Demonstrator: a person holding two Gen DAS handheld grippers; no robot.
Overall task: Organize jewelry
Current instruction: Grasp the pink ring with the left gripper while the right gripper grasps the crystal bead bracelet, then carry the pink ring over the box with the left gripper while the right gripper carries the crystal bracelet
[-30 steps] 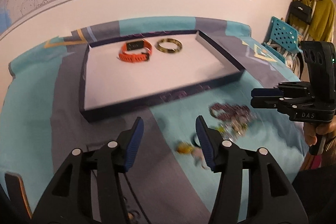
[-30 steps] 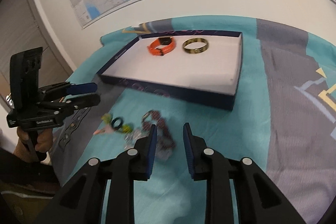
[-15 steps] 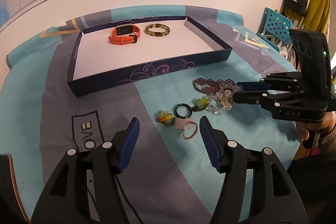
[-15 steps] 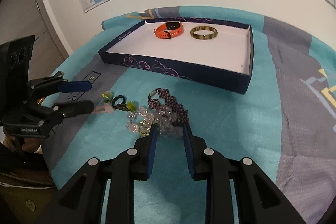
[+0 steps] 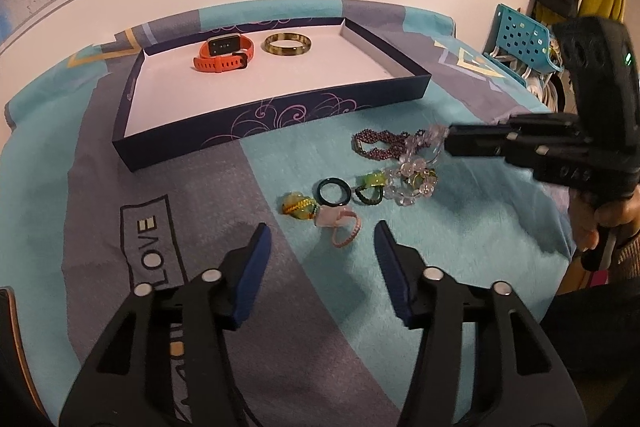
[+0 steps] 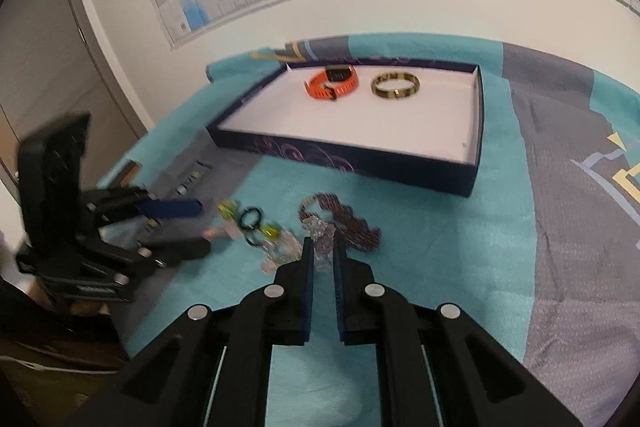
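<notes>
Moved: our right tool (image 6: 321, 254) has closed onto the clear bead bracelet (image 6: 320, 241), lifting one end. Left tool (image 5: 322, 247): fingers apart, holding nothing, above pink ring (image 5: 345, 231).

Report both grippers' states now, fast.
Left gripper: open, holding nothing, above the blanket.
Right gripper: jaws nearly closed on the clear bead bracelet; a firm grip cannot be confirmed.

Both tongs (image 5: 320, 263) (image 6: 320, 259) wearing matte black frames, blue finger pads (image 5: 256, 271), silver round screws. Right unit's body showing embossed "DAS" lettering, green light glowing. Bare-skinned hand (image 5: 604, 223) showing below, brownish knitted cuff.
</notes>
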